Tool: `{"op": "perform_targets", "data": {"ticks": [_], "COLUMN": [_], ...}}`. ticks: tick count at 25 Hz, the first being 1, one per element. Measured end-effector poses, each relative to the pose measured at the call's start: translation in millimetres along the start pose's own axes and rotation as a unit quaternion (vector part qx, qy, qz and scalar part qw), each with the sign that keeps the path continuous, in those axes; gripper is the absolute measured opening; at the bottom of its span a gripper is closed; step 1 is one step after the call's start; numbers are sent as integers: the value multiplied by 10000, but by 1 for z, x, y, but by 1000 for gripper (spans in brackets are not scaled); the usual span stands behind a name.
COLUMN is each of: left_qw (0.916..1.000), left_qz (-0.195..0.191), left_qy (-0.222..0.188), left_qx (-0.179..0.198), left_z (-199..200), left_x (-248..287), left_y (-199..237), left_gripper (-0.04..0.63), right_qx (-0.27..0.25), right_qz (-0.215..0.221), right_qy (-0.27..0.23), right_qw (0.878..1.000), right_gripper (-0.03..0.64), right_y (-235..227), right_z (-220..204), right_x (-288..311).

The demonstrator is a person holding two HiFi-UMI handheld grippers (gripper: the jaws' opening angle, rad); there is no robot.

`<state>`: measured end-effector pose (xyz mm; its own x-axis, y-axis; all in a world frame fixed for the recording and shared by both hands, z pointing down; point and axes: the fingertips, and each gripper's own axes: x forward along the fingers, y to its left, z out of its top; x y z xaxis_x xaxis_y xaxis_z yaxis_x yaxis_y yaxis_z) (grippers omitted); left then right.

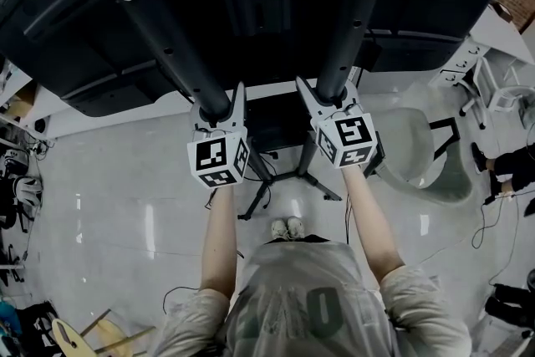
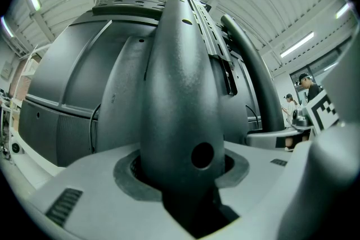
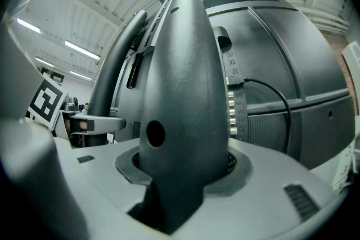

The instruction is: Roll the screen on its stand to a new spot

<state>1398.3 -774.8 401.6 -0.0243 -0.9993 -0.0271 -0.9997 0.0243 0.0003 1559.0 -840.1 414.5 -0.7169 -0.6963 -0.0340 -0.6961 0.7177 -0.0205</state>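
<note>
Gripping the stand [image 1: 276,130], left claw [image 1: 217,109] clamps the left post [image 1: 177,53], right claw [image 1: 331,99] the right post [image 1: 353,17].

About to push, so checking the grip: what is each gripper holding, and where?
The left gripper is shut on the left support post and the right gripper on the right support post, both below the screen back.

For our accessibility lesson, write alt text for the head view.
A person's left gripper clamps the stand's left upright, the right gripper its right upright, behind a large black screen, seen from above. Shoes stand on pale floor.
</note>
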Motion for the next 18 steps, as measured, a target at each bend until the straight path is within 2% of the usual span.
{"op": "perform_targets", "data": {"ticks": [8,12,15,18], "left_qw": [10000,9999,9992,9987], "left_qz": [9,8,-9,94], "left_qy": [-13,65,181,145], "left_qx": [-9,150,350,486], "left_z": [1,-2,-4,0], "left_x": [0,0,1,-7], "left_y": [1,-1,-3,0], "left_gripper": [216,215,218,251], "right_qx": [-19,-62,-288,-639], "right_qz": [-8,-153,-437,-619], "right_qy": [12,-52,146,292], "right_qw": [10000,9999,9985,9956], "right_gripper": [206,210,219,245], "right_y": [1,-1,-5,-4], "right_z": [0,-2,-7,-3], "right_x": [-1,-2,-3,-8]}}
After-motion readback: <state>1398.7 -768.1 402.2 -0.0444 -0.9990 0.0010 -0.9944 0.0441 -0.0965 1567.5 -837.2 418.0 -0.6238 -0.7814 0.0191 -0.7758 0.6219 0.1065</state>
